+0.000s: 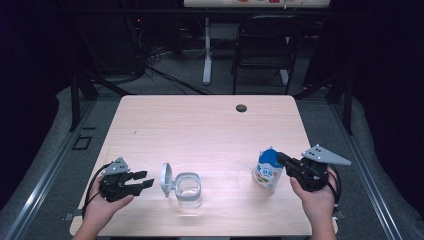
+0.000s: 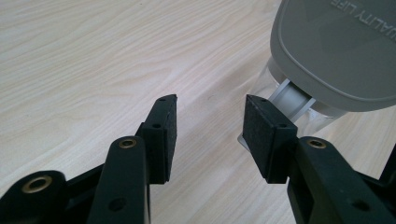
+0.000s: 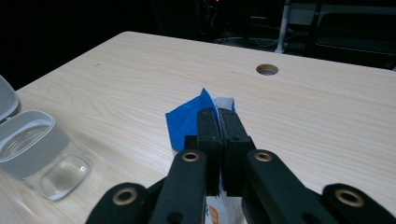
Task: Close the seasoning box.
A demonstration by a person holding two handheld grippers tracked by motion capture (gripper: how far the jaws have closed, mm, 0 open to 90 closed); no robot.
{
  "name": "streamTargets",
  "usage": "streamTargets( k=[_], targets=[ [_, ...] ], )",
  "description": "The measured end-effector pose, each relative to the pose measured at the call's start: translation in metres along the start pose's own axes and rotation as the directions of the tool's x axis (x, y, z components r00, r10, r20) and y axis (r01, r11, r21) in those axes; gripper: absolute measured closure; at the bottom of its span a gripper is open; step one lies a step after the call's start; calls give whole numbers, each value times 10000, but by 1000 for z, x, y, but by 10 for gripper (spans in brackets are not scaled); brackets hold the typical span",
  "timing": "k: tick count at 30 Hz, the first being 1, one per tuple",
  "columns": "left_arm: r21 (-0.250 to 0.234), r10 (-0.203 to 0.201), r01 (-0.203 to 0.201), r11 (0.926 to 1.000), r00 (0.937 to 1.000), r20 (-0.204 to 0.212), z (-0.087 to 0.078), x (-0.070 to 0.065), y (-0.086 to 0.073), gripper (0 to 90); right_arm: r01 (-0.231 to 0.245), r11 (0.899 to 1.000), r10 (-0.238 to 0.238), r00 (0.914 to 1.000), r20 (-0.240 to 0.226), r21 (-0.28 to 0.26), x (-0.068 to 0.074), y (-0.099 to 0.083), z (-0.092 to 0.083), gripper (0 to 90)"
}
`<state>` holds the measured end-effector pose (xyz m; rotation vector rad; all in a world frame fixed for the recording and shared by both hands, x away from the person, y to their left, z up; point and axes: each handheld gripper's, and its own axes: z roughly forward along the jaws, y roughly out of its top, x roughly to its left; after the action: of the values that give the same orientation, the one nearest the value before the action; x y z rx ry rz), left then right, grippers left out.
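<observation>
pinching carton (image 1: 268, 169) top, open jar (image 1: 188, 190) well left.

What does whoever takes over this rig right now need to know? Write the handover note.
Right gripper: shut on the top ridge of the blue-and-white carton, which stands upright on the table at its right side.
Left gripper: open, holding nothing, resting beside the clear jar, fingers aimed at the hinge of its grey lid.
Jar: left of centre near the front edge, lid flipped open and standing up; what it holds cannot be told.
Done: lid open, carton gripped.
Left, probably: steady the jar, lift the carton over and pour.
</observation>
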<state>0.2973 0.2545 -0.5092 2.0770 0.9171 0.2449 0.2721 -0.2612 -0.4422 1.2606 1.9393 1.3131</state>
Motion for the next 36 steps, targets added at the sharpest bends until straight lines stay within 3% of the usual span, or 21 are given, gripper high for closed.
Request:
streamTargets(
  k=[7,17,26,36],
  targets=[
    [27,29,-29,10000,10000,-15,1,0,0,555,209,9998,-208,9997,-126,36,5,1,2,900],
    [11,-81,81,10000,10000,-55,1,1,-1,555,646,9974,-654,9976,-245,-326,25,3,10,900],
    [-132,-142,141,9998,9999,-90,-6,4,1,555,774,9970,-778,9952,-592,-85,41,9,19,900],
    [-127,-201,199,9997,9997,-126,-5,6,0,555,542,9985,-542,9920,-1137,-30,32,5,8,900]
  ],
)
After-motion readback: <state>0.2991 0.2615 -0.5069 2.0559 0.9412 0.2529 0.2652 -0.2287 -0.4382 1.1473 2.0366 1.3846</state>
